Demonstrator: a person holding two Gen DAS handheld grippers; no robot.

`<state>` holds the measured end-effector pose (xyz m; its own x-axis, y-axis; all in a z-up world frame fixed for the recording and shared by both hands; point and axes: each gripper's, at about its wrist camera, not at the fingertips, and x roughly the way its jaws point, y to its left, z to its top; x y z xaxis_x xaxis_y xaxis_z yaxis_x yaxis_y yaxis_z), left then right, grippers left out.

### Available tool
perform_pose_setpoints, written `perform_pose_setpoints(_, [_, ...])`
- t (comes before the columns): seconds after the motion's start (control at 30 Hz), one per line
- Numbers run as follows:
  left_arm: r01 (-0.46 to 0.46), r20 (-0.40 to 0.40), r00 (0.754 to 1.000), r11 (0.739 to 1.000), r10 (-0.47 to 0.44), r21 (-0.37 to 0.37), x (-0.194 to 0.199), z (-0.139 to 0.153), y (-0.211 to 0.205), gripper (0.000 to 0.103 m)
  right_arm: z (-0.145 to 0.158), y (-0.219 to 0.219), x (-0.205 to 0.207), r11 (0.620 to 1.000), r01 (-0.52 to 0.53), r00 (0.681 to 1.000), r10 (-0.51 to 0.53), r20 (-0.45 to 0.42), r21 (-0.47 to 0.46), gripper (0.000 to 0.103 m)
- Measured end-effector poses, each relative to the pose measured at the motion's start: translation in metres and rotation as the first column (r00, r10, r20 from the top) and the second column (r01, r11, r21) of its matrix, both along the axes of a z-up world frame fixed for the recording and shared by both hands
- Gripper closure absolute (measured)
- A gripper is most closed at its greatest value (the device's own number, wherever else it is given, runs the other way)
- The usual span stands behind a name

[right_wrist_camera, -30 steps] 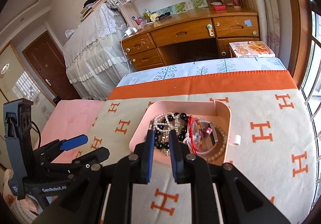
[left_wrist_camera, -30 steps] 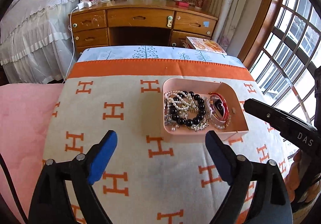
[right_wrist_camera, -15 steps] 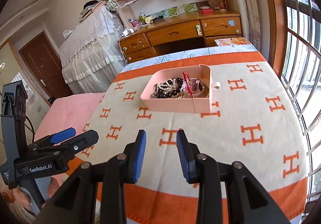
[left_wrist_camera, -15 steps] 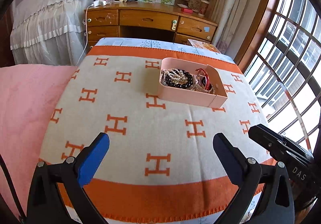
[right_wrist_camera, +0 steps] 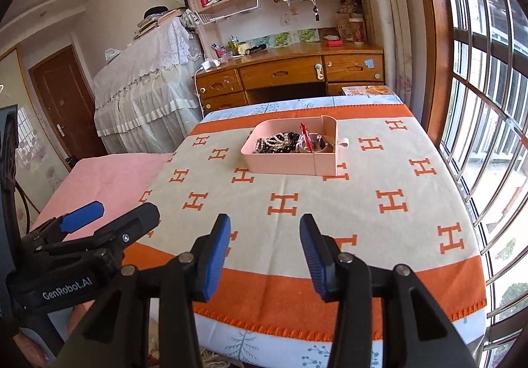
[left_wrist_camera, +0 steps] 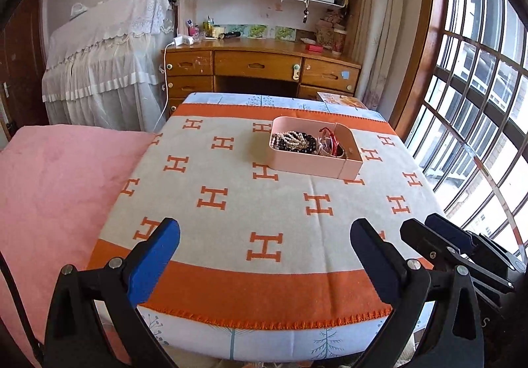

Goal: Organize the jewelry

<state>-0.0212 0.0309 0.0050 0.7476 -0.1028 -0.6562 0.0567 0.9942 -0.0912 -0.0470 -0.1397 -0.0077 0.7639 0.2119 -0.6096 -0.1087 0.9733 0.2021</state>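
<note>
A pink jewelry box sits on the far part of the orange-and-cream blanket. It holds white pearl strands and black beads on the left and a red bangle on the right. My left gripper is open and empty above the blanket's near edge, far back from the box; it also shows in the right wrist view. My right gripper is open and empty beside it, and shows in the left wrist view.
A pink blanket lies to the left. A wooden desk with drawers stands beyond the table, under bookshelves. A lace-covered piece of furniture is at the back left. Barred windows line the right side.
Both grippers pulled back from the box to the table's near edge and rose. The right gripper went from nearly shut over the box to open. The left stayed open.
</note>
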Motion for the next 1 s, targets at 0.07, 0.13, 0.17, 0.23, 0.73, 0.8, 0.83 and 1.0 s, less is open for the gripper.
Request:
perform_pose_setpoints(0.07, [-0.004, 0.013, 1.0, 1.0, 0.004, 0.011, -0.004, 0.003, -0.002, 0.001, 0.002, -0.001, -0.004, 1.0, 0.005, 1.0, -0.005, 0.01, -0.004, 0.058])
perform_pose_setpoints(0.13, [-0.009, 0.026, 1.0, 1.0, 0.008, 0.024, -0.008, 0.005, -0.004, 0.001, 0.003, -0.001, -0.01, 1.0, 0.016, 1.0, -0.016, 0.022, -0.02, 0.058])
perform_pose_setpoints(0.17, [-0.011, 0.032, 0.999, 1.0, 0.01, 0.026, -0.011, 0.006, -0.004, 0.001, 0.004, -0.001, -0.011, 0.999, 0.02, 0.999, -0.019, 0.027, -0.025, 0.058])
perform_pose_setpoints(0.23, [-0.012, 0.041, 0.999, 0.999, 0.011, 0.03, -0.014, 0.007, -0.005, 0.001, 0.004, -0.001, -0.014, 0.999, 0.022, 0.999, -0.021, 0.033, -0.024, 0.058])
perform_pose_setpoints(0.73, [-0.02, 0.007, 1.0, 0.999, 0.019, 0.028, -0.012, -0.001, -0.004, 0.001, -0.001, 0.001, -0.014, 0.999, 0.034, 0.999, -0.033, 0.015, -0.03, 0.058])
perform_pose_setpoints(0.8, [-0.019, 0.007, 1.0, 0.999, 0.019, 0.031, -0.012, -0.002, -0.005, 0.001, -0.001, 0.001, -0.014, 0.999, 0.034, 0.999, -0.033, 0.014, -0.029, 0.058])
perform_pose_setpoints(0.83, [-0.018, 0.008, 1.0, 0.999, 0.018, 0.031, -0.012, -0.002, -0.005, 0.001, -0.002, 0.001, -0.014, 0.999, 0.034, 0.999, -0.034, 0.012, -0.03, 0.058])
perform_pose_setpoints(1.0, [-0.021, 0.008, 1.0, 0.999, 0.021, 0.028, -0.011, -0.002, -0.004, 0.001, -0.004, 0.002, -0.013, 0.999, 0.034, 0.999, -0.034, 0.008, -0.029, 0.058])
